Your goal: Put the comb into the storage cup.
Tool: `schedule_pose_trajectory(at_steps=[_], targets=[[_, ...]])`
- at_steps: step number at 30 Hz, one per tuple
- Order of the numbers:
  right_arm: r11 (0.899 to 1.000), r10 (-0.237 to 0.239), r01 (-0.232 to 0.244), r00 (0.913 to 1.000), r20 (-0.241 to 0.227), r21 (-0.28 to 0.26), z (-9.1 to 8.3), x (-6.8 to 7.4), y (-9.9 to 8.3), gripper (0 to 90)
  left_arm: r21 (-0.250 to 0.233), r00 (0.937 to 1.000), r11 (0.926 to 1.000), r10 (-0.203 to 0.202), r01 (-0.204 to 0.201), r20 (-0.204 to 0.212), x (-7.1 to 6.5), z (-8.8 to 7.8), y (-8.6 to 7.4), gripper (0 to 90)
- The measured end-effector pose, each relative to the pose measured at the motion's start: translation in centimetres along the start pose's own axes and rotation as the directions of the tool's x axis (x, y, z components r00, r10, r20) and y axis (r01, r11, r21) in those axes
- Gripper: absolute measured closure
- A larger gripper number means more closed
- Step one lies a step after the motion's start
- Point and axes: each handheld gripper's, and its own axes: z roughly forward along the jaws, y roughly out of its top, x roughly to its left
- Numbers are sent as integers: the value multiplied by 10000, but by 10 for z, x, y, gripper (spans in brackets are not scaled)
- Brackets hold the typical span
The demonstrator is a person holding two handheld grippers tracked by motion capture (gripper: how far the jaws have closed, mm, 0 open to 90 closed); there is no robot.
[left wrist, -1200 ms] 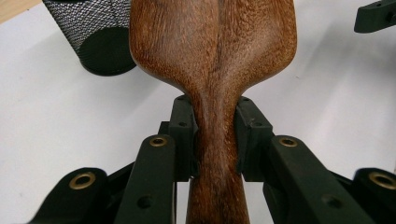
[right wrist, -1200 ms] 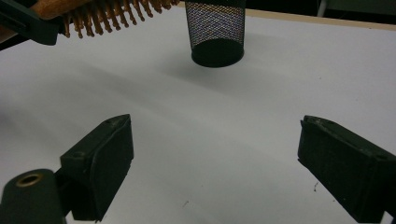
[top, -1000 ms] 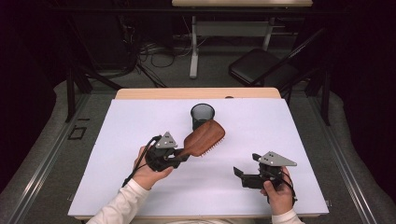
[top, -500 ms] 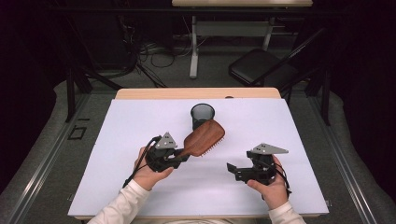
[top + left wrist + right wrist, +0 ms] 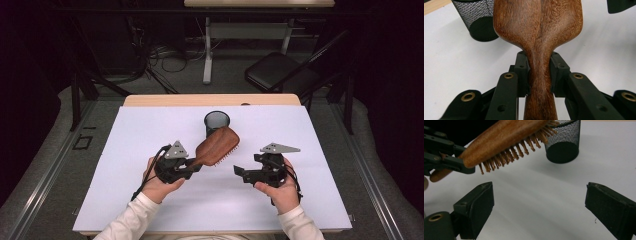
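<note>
Left gripper clamped on neck of brown wooden paddle hairbrush, pads pressing handle from both sides; brush lifted off white table cover, head slanting toward 1 o'clock, bristles facing down and right. Black mesh cylindrical cup upright just beyond brush head, at 12 o'clock from it. Right gripper at 3 o'clock of left gripper, jaws spread wide, just been closing slightly, nothing between them, pointing toward brush, apart from it.
</note>
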Motion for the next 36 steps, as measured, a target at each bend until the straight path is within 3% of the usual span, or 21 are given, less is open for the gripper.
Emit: schedule_pose_trajectory(at_steps=[7,26,31,36], targets=[[9985,305,-313,9994,-190,-441,3,2,14,118,-49,9999,9999,-109,109,-26,3,-1,-1,719],[9926,1197,-1203,9921,-373,-151,20,0,47,118,-251,9989,9988,-424,418,-223,9,-3,-2,719],[9850,1625,-1659,9843,-683,-465,22,0,48,145,-274,9987,9987,-427,419,-272,10,-2,-2,719],[9804,1876,-1922,9779,-922,-439,20,-3,47,145,-311,9984,9984,-475,466,-308,10,-2,-2,719]])
